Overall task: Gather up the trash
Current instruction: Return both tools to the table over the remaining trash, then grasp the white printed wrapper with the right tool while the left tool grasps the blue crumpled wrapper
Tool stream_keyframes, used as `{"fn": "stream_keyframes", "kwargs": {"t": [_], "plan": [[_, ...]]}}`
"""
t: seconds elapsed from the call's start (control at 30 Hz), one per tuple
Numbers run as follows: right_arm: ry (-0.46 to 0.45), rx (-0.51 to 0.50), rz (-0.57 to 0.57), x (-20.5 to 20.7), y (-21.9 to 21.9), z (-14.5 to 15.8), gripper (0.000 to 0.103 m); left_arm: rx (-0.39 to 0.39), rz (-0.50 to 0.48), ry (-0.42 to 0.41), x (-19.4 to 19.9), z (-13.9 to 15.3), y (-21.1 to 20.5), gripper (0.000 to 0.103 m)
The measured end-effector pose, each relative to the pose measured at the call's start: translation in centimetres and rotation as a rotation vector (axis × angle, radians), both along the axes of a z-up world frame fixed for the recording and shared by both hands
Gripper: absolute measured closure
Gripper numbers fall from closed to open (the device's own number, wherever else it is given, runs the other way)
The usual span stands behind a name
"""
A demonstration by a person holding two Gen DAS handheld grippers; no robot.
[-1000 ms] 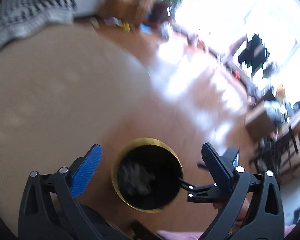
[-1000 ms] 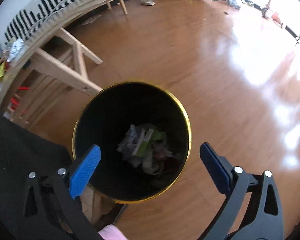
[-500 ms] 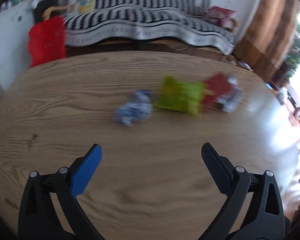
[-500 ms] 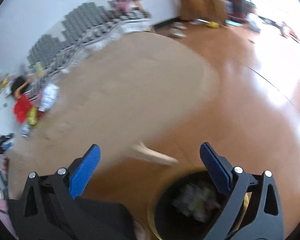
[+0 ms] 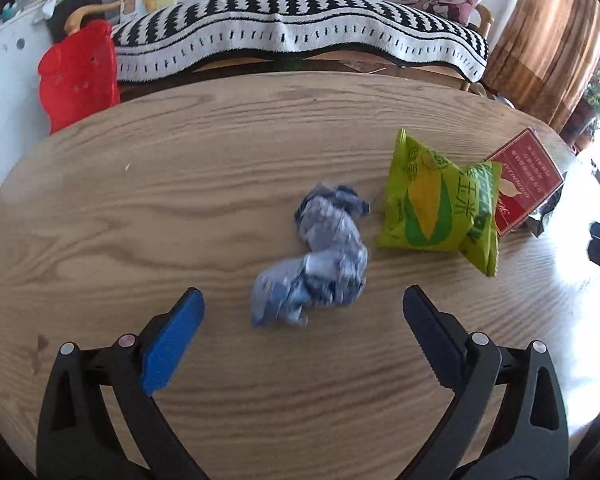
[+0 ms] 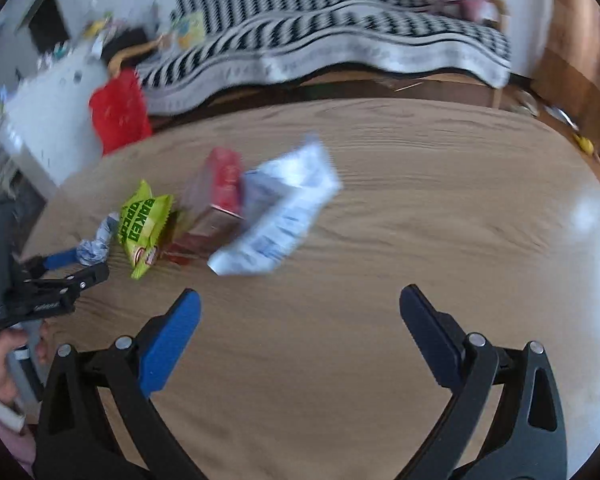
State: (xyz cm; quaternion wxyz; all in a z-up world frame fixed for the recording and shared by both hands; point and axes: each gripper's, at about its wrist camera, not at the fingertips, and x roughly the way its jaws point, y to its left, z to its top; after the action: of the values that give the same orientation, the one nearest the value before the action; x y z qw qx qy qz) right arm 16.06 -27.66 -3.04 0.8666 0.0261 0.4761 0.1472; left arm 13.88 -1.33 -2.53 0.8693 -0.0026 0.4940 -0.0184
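Note:
A crumpled blue-grey wrapper (image 5: 316,260) lies on the round wooden table (image 5: 140,208), just ahead of my open, empty left gripper (image 5: 300,308). Right of it lie a green corn snack bag (image 5: 440,208) and a red box (image 5: 524,176). In the right wrist view my right gripper (image 6: 296,312) is open and empty over the table, with a white-blue wrapper (image 6: 284,216), the red box (image 6: 220,188), the green bag (image 6: 144,224) and the crumpled wrapper (image 6: 96,244) ahead to the left. The left gripper (image 6: 72,266) shows there beside the crumpled wrapper.
A sofa with a black-and-white striped blanket (image 5: 300,28) stands behind the table. A red cushion (image 5: 80,76) leans at the left, by a white cabinet (image 5: 0,64). A wooden door (image 5: 548,40) is at the right.
Both grippers have swung from above the black trash bin on the floor back over the table. The left one has closed in on the crumpled wrapper. Both stay open.

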Motion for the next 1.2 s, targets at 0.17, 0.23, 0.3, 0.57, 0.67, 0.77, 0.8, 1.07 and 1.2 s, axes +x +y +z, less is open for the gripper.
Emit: {"fn": "stream_keyframes", "kwargs": {"t": [0.17, 0.23, 0.3, 0.57, 0.67, 0.77, 0.8, 1.07, 1.2], "plan": [[-0.005, -0.053, -0.024, 4.2, 3.2, -2.1, 0.007, 0.021, -0.018, -0.008, 1.6, -0.3, -0.3, 0.006], [-0.005, -0.114, -0.038, 4.9, 3.2, -2.9, 0.007, 0.051, -0.031, -0.009, 2.0, -0.8, -0.6, 0.006], [-0.01, -0.13, -0.05, 4.8, 2.2, -3.2, 0.007, 0.06, -0.044, -0.018, 1.8, -0.7, -0.7, 0.006], [-0.019, -0.035, -0.141, 4.1, -3.9, -2.9, 0.007, 0.043, -0.022, -0.029, 1.6, -0.8, 0.3, 0.006], [-0.042, -0.042, -0.083, 4.3, -2.5, -2.9, 0.007, 0.035, -0.007, -0.04, 1.6, -0.8, 0.7, 0.006], [-0.058, -0.076, -0.026, 4.4, -1.1, -2.9, 0.007, 0.044, -0.012, -0.054, 1.6, -0.9, 0.6, 0.006], [-0.061, -0.067, -0.019, 4.4, -1.1, -2.8, 0.007, 0.044, -0.018, -0.06, 1.7, -0.8, 0.6, 0.007], [-0.105, 0.025, -0.033, 5.6, -1.4, -1.7, 0.019, -0.026, -0.017, -0.086, 1.6, 0.0, 0.6, 0.04], [-0.074, 0.047, 0.01, 6.0, -0.8, -2.3, 0.055, -0.074, -0.011, -0.093, 1.4, 0.4, 0.8, 0.071]]}}
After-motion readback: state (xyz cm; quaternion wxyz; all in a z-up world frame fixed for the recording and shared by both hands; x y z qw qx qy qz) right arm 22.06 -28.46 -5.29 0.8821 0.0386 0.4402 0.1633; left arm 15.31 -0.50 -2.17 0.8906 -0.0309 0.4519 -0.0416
